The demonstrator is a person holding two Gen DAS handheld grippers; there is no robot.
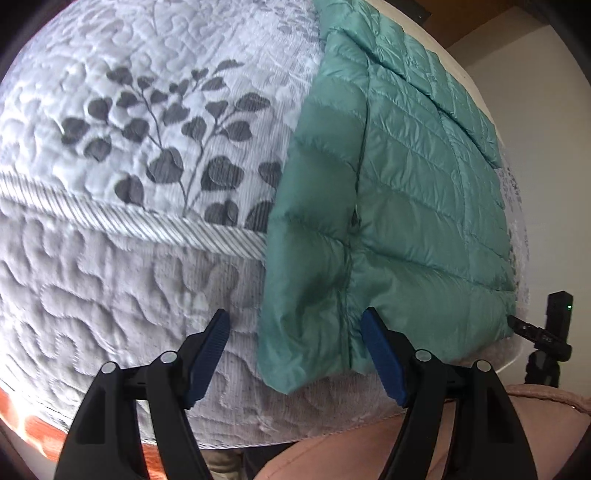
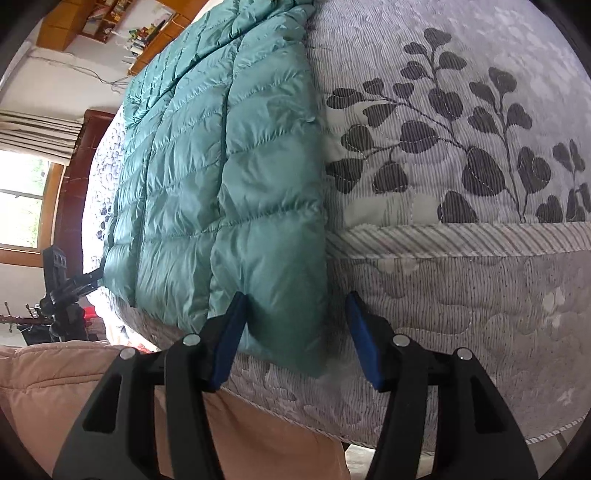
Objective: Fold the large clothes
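A teal quilted puffer jacket point(image 1: 406, 192) lies flat on a white mattress with grey leaf print point(image 1: 147, 155), its hem hanging over the near edge. My left gripper point(image 1: 295, 350) is open, its blue pads on either side of the jacket's left bottom corner. In the right wrist view the jacket point(image 2: 229, 177) lies at the left of the mattress point(image 2: 461, 184). My right gripper point(image 2: 295, 339) is open, with the jacket's right bottom corner between its pads. Neither has closed on the cloth.
The mattress side panel point(image 1: 110, 295) drops below the striped piping. The person's pink garment point(image 2: 55, 387) is close under both grippers. A black tripod with a device point(image 2: 62, 288) stands at the mattress corner. A window point(image 2: 22, 199) and wooden shelves point(image 2: 110, 26) are behind.
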